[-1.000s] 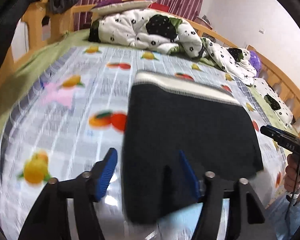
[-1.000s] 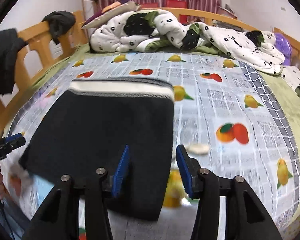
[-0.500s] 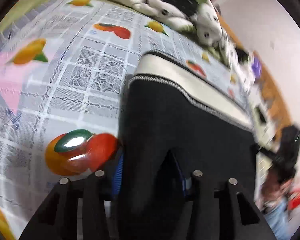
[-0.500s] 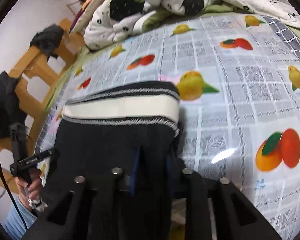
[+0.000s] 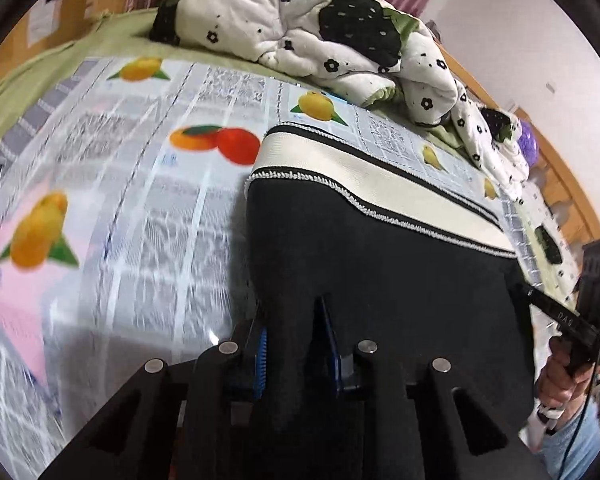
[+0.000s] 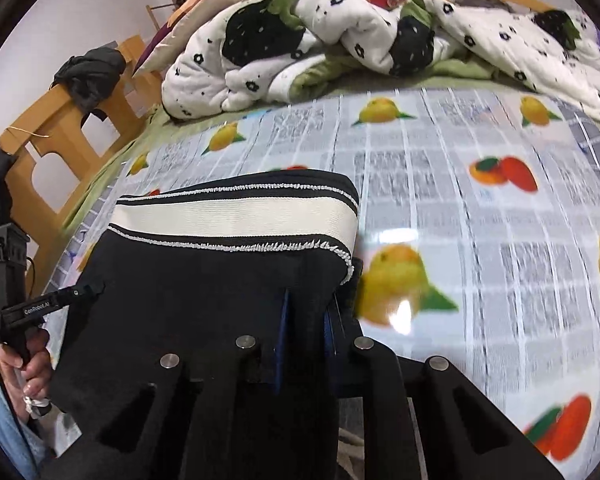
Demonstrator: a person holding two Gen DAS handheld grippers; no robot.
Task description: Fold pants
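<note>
"GenRobot.AI" in white on the left claw [image 6: 44, 307] body, "DAS" on the right claw [image 5: 568, 322] body

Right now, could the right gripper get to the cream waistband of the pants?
Probably yes, but not freely: the right gripper is shut on the pants just below the waistband. Nothing lies between them; it would have to let go first.

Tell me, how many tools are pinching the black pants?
2. The left tool is shut on the pants at their near left corner. The right tool is shut on the near right corner. No other tool shows.
</note>
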